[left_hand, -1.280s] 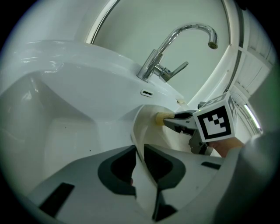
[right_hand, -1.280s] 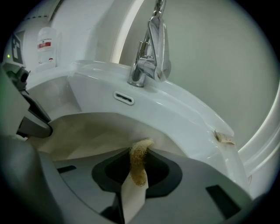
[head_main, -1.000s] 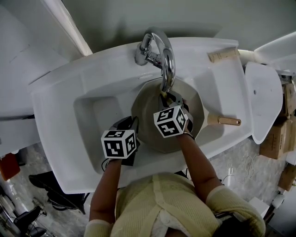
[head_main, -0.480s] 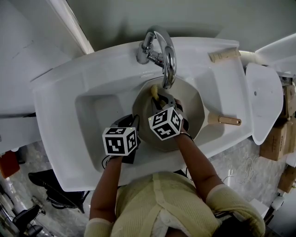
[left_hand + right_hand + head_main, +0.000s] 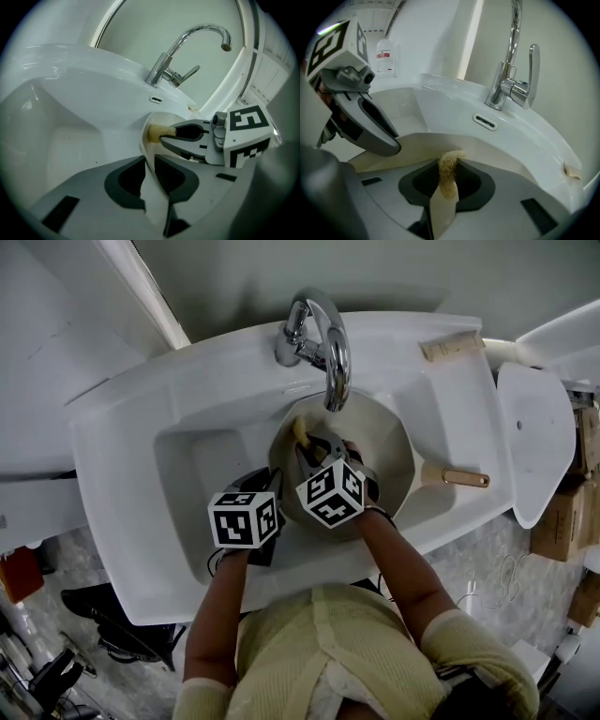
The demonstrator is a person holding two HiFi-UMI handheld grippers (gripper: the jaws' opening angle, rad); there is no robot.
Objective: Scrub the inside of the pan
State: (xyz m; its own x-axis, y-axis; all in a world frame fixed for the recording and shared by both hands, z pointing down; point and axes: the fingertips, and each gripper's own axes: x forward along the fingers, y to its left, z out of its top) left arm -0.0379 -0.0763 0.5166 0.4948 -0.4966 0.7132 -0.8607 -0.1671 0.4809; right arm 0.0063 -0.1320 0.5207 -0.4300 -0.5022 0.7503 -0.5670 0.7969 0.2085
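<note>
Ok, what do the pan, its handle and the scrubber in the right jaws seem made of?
Pan: pale beige, dull matte inside, probably coated metal, possibly ceramic. Handle: light tan, likely wood. Scrubber: frayed, coarse yellowish fibres, loofah-like; plant or synthetic, unclear.

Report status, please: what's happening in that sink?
Left gripper clamped on pan rim. Right gripper holds scrubber at pan's inside wall. Faucet spout close overhead.
</note>
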